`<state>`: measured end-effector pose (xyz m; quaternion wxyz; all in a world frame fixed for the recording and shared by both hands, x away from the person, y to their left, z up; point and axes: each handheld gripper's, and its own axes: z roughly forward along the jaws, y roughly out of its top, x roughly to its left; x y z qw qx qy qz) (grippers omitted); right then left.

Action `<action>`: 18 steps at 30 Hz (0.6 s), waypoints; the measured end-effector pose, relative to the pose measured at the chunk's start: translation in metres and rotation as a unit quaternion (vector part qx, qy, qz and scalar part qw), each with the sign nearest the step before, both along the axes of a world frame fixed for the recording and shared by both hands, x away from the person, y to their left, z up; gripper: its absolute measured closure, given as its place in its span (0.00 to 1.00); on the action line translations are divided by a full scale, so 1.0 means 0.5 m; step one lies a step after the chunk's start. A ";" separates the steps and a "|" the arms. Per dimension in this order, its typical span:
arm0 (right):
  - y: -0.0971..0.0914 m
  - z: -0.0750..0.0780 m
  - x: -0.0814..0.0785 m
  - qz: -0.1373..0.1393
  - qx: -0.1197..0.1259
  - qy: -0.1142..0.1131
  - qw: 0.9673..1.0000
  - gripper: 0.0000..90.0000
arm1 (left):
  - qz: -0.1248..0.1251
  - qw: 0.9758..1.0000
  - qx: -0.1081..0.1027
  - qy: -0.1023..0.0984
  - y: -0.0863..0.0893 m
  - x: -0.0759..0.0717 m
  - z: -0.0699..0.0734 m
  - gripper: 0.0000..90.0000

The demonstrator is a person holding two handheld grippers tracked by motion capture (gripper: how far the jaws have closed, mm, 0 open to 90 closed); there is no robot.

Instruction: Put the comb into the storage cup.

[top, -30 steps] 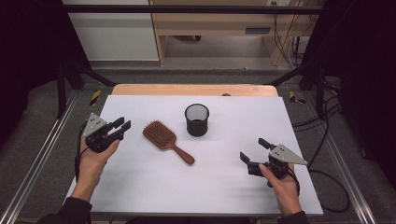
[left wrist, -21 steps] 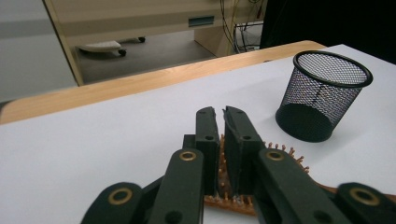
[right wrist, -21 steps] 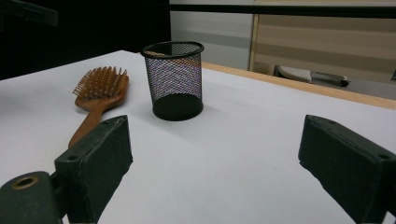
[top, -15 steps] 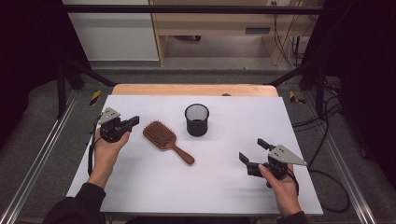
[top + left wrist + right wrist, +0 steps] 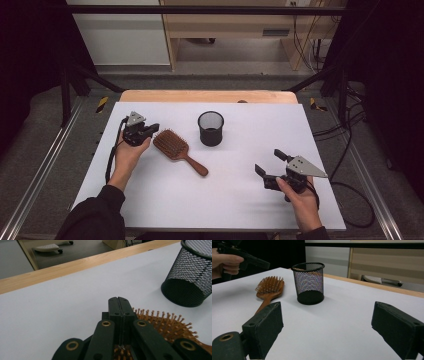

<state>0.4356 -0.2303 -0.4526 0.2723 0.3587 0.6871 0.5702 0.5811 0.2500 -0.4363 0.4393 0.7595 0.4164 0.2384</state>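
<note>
A wooden hairbrush lies bristles up on the white table, handle pointing to the front right. My left gripper is shut, its jaws pressed together with nothing between them, right at the far left edge of the brush head. In the left gripper view the shut left gripper hangs just over the bristles of the hairbrush; whether it touches them I cannot tell. My right gripper rests open near the front right, well clear of the brush. In its own view the right gripper has wide jaws that frame the hairbrush.
A black mesh cup stands upright just right of the brush head, also seen as the mesh cup and the mesh cup. The white table ends in a wooden strip at the back. Metal rails run along both sides.
My left gripper moved right and down toward the brush head, and its jaws, slightly apart before, have come together. The right gripper, brush and cup stayed put.
</note>
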 end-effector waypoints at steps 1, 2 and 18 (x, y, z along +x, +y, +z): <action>0.000 0.000 0.000 0.000 0.000 0.000 1.000 0.11 | 0.001 1.000 -0.002 0.002 -0.001 0.004 -0.002 1.00; 0.000 0.000 0.000 0.000 0.001 0.001 1.000 0.11 | 0.004 1.000 -0.002 0.004 -0.003 0.008 -0.004 1.00; 0.002 -0.001 -0.001 0.006 0.001 0.002 1.000 0.11 | 0.009 0.999 0.032 0.030 -0.008 0.032 -0.036 1.00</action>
